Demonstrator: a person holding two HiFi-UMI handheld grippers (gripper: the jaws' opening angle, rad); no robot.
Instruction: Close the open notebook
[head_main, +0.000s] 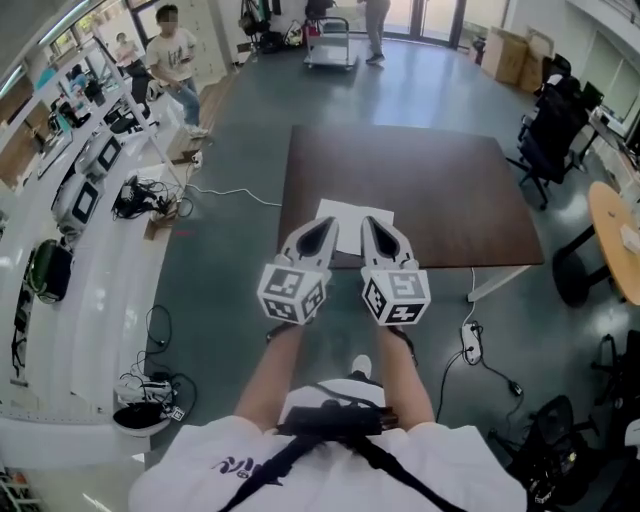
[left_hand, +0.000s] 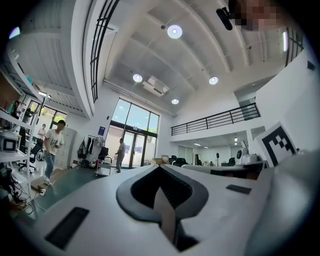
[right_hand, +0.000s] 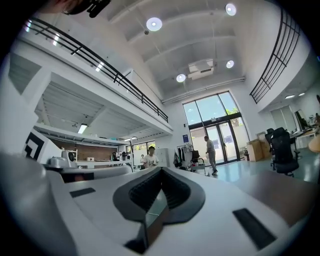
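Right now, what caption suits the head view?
Both shut, the left claw and right claw hover side by side before an open notebook on a dark table.

Two grippers, left gripper (head_main: 328, 226) and right gripper (head_main: 368, 224), two marker cubes (head_main: 293, 292), one open notebook (head_main: 350, 215) at the near edge of one dark table (head_main: 450, 190), three people (head_main: 172, 60) beyond, one cart (head_main: 330, 45), one round table (head_main: 615, 240).

Notebook (head_main: 352, 216), near edge unseen
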